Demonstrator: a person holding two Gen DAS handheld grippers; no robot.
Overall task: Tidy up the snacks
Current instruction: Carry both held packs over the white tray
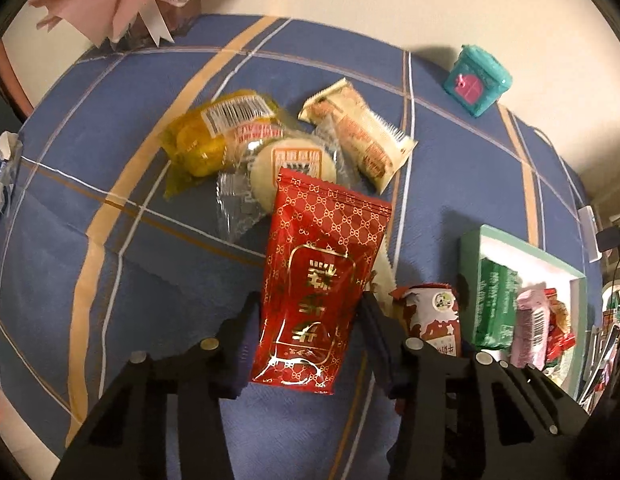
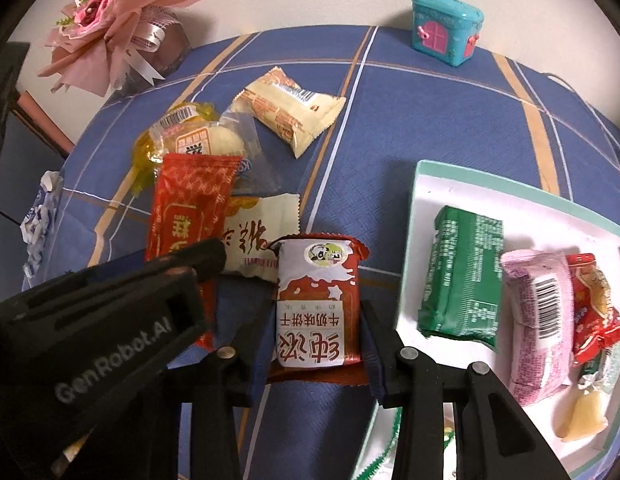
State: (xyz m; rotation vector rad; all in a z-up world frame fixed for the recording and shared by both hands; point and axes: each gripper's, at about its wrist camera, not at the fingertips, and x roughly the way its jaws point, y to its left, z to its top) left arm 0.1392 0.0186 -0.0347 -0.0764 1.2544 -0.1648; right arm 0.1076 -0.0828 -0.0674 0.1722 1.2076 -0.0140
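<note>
A: Blue checked cloth covers your counter [image 2: 389, 128]; the box [image 2: 419, 208], right of your tongs, already holds four snacks.

B: What's gripped?

A: Your left tongs [image 1: 310, 316] clamp the red packet [image 1: 321, 264]; your right tongs [image 2: 315, 320] pinch the milk biscuit pack [image 2: 315, 300]; four snacks wait ahead.

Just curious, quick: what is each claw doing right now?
Left gripper: closed on the red packet.
Right gripper: closed on the brown biscuit packet.
</note>
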